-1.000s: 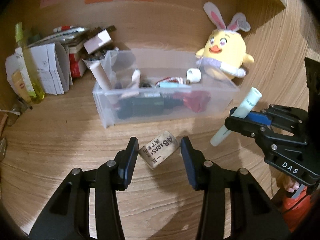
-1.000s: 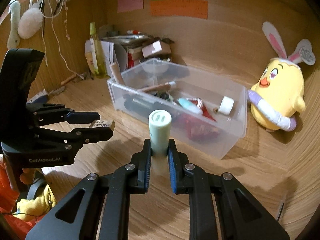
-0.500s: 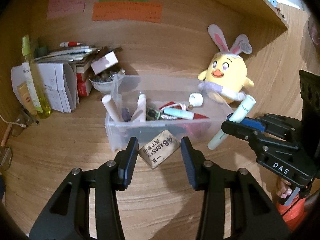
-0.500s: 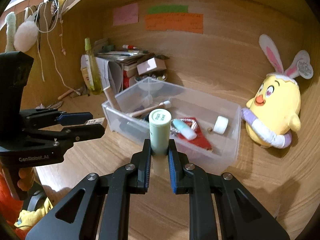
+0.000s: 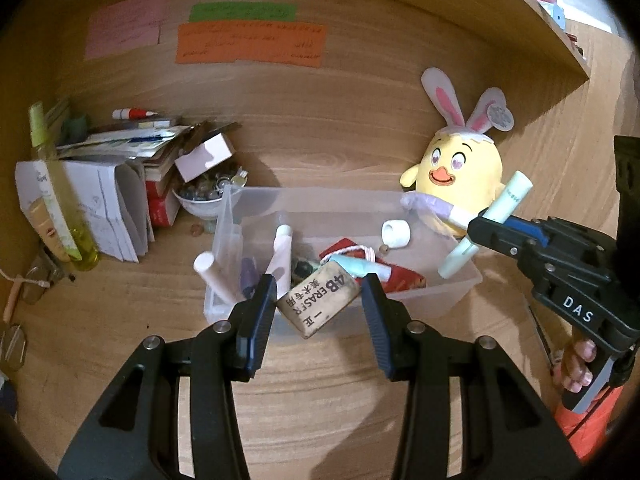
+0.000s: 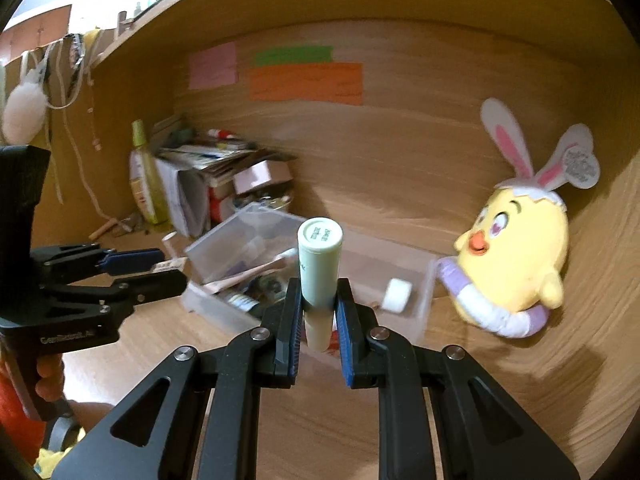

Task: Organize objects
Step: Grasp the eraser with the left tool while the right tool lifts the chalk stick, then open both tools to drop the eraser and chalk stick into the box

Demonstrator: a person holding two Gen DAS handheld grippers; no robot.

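Wood-grain desk and back wall fill both views, with the clear plastic storage bin at centre. We have the left gripper clamped on a grubby white block eraser with black lettering, low in the left view's centre; it looks light, rubbery and easy to pinch across its sides. Our right gripper is closed on a pale green capped tube, held low on its body; we judge it smooth, rigid and liable to pivot.
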